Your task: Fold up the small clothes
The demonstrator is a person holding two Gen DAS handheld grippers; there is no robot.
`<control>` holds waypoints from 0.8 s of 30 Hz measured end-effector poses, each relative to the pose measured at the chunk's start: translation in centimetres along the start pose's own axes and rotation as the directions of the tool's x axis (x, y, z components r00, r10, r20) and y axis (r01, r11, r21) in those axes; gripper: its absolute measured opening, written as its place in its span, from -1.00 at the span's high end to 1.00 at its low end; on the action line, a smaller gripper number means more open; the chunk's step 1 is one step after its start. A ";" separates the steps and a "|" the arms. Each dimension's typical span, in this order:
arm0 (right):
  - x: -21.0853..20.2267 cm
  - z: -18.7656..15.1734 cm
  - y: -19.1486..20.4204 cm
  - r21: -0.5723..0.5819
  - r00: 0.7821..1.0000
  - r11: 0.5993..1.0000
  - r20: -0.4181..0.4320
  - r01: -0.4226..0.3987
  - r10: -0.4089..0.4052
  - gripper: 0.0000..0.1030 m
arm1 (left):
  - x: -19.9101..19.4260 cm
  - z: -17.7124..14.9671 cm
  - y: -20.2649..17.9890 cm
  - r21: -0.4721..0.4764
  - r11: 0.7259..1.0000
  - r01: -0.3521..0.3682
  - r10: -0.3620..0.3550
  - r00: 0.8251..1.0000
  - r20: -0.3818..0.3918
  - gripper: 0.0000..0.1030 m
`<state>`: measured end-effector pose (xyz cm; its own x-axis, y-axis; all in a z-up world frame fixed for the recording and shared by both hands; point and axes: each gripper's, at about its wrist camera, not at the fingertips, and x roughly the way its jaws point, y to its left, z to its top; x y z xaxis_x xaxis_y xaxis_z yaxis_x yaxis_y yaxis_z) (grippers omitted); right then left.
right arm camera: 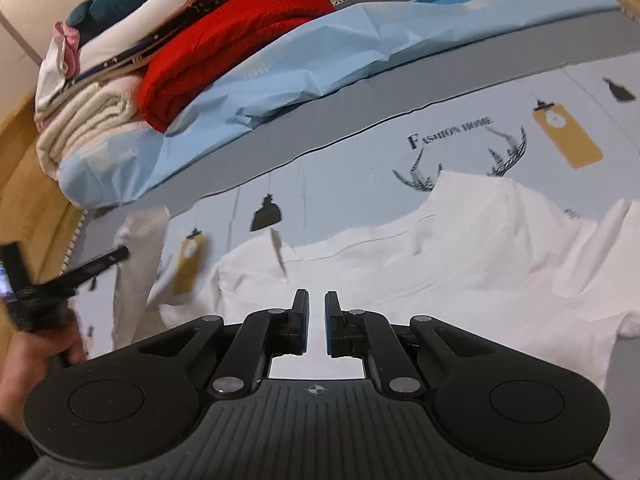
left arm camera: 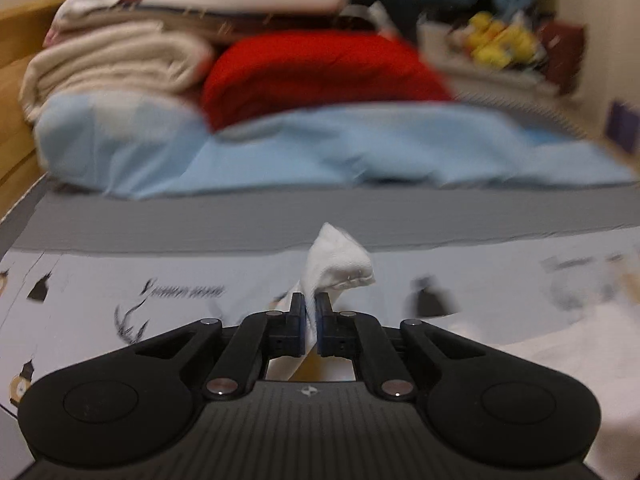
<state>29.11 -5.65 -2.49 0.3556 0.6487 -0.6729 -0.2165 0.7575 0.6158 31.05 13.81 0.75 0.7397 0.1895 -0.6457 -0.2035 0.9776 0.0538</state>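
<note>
Left gripper (left arm camera: 311,320) has its jaws clamped on a corner of the white garment (right arm camera: 460,256), a tuft of cloth poking up past the fingertips and lifted off the bed. Left view is motion-blurred. Right gripper (right arm camera: 317,322) hovers over the garment's near edge, jaws slightly apart and holding nothing.

The garment lies spread on the printed sheet (right arm camera: 460,128), a small white shirt by the look of it, with a sleeve (right arm camera: 136,264) trailing off on the left side near the left tool.

Step in hand, judged: carrying the pinched corner across to make a fold.

To do it well:
- keep the pinch firm; only a small tuft is held and it could slip
- lift just enough to clear the cloth, then sweep over the body so the edges line up
- use the free right gripper to pin the opposite side, so the whole shirt doesn't drag

The stack of folded bedding (right arm camera: 120,80) sits well behind, out of the way.
</note>
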 end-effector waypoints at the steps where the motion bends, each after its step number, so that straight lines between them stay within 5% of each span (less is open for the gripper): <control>1: 0.1 -0.1 -0.1 0.024 1.000 0.999 -0.007 -0.020 0.020 0.84 | -1.8 0.4 -0.8 -0.006 1.000 0.025 -0.025 1.000 0.008 0.90; 3: 0.4 -0.4 -0.4 0.091 0.996 0.992 -0.026 -0.084 0.086 0.72 | -5.3 0.6 -2.9 -0.035 0.993 0.110 -0.110 0.994 0.016 0.90; 5: 0.8 -0.8 -0.9 0.183 0.984 0.969 -0.038 -0.167 0.177 0.23 | -7.5 -0.2 -5.2 -0.039 0.980 0.195 -0.194 0.980 0.031 0.90; 7: 1.1 -1.1 -1.6 0.276 0.970 0.933 -0.019 -0.230 0.244 0.07 | -8.2 -2.1 -8.3 -0.013 0.960 0.281 -0.281 0.959 0.023 0.90; 12: 1.5 -1.6 -3.7 0.420 0.962 0.870 0.037 -0.260 0.270 -0.14 | -5.9 -6.9 -14.1 0.070 0.919 0.389 -0.380 0.918 -0.118 0.90; 24: 4.3 -3.5 -6.5 0.606 0.972 0.781 -0.052 -0.151 0.228 -0.25 | -6.2 -9.2 -17.2 0.251 0.824 0.508 -0.481 0.861 -0.163 0.89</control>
<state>28.83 -7.51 -10.86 0.2493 0.8071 -0.5352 0.3280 0.4496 0.8308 24.02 -5.02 -3.18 0.6308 -0.3219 -0.7060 0.3686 0.9250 -0.0925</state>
